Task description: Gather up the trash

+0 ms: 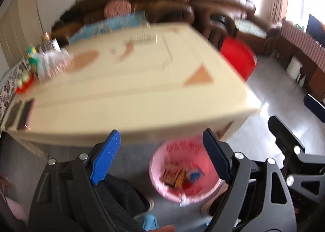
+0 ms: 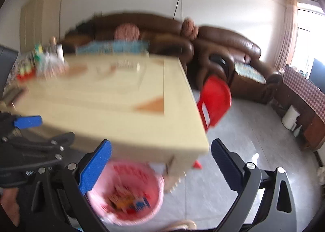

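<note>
A pink waste bin (image 1: 183,171) stands on the floor below the near edge of the cream table (image 1: 130,90). Several colourful wrappers (image 1: 180,177) lie inside it. My left gripper (image 1: 162,150) hangs above the bin, open and empty. In the right wrist view the bin (image 2: 130,193) sits lower left, with wrappers (image 2: 128,201) in it. My right gripper (image 2: 160,169) is open and empty above the bin and the table corner (image 2: 199,146). The left gripper (image 2: 28,122) shows at the left edge. Both views are blurred.
A red plastic chair (image 2: 215,98) stands at the table's right side. Bottles and clutter (image 1: 40,61) sit at the table's far left, with a dark phone-like slab (image 1: 26,114) near its front left. A brown sofa (image 2: 223,41) lines the back wall. A white appliance (image 2: 290,117) stands by a checked-cloth cabinet.
</note>
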Available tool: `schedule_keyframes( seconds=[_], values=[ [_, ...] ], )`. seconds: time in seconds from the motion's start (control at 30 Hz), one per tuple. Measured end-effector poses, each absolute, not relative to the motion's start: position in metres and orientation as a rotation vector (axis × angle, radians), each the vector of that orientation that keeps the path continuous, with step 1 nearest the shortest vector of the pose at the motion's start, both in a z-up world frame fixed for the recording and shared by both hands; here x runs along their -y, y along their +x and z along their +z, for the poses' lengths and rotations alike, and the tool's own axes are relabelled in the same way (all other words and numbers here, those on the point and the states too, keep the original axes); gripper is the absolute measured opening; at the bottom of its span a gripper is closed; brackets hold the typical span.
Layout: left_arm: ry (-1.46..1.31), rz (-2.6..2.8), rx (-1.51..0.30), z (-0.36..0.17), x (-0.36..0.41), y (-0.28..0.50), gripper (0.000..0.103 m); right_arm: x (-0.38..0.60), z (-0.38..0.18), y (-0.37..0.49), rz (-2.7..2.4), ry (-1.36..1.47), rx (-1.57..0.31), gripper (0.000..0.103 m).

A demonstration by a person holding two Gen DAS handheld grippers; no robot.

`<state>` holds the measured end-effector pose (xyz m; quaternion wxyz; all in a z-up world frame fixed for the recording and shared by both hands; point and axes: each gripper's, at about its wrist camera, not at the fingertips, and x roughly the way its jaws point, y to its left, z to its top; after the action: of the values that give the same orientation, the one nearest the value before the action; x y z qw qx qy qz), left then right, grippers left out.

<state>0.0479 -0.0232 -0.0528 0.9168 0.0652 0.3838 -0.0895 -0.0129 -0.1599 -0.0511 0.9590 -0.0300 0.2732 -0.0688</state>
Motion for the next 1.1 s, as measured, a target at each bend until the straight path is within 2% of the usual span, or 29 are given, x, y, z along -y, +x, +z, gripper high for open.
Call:
schedule_keyframes(
  seconds=[0.13,0.37,1.1],
  values=[
    [0.120,-0.185,-0.729,-0.023,0.020,0.034,0.088,0.165,-0.022,-0.026,-0.169,-0.018,-0.485,0.096],
    [0.099,-0.142,-0.696,0.000,0.014,0.022,0.089,0.166,0.004,-0.043,-0.194,0.044,-0.449,0.096],
    [0.086,-0.107,-0.697,0.001,0.006,0.021,0.090,0.163,0.002,-0.046,-0.199,0.058,-0.467,0.096]
  ],
)
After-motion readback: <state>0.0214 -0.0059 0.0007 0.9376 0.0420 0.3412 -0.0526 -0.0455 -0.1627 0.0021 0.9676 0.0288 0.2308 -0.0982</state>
